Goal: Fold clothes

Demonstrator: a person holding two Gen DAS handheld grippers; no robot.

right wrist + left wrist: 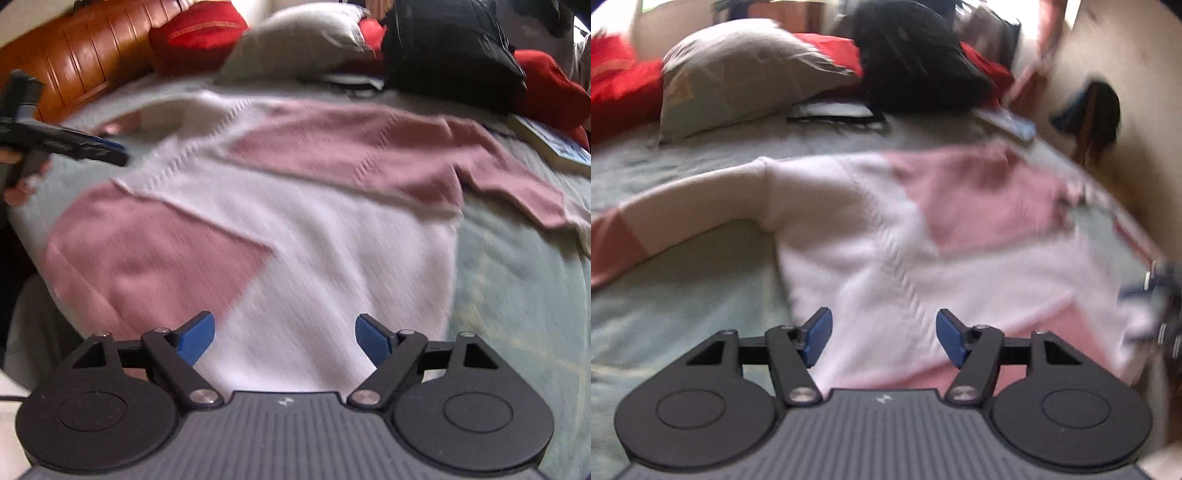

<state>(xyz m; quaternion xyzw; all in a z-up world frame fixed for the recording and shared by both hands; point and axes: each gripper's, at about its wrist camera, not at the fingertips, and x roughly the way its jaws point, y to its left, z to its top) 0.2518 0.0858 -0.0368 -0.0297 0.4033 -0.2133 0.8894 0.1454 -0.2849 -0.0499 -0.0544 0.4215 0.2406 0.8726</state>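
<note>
A white and pink knit sweater [886, 236] lies spread flat on the pale green bed [676, 295]. One sleeve stretches out to the left in the left wrist view. My left gripper [883, 338] is open and empty, just above the sweater's lower white part. In the right wrist view the sweater [295, 229] fills the middle, with a pink sleeve reaching right. My right gripper [284, 338] is open and empty above the sweater's hem. The left gripper [74, 146] shows at the far left of the right wrist view. Both views are motion blurred.
A grey pillow [738, 74], red cushions [613, 88] and a black bag [916, 62] lie at the head of the bed. A book [554, 147] lies at the bed's right side. A wooden headboard [74, 55] stands behind. A wall [1126, 110] is at the right.
</note>
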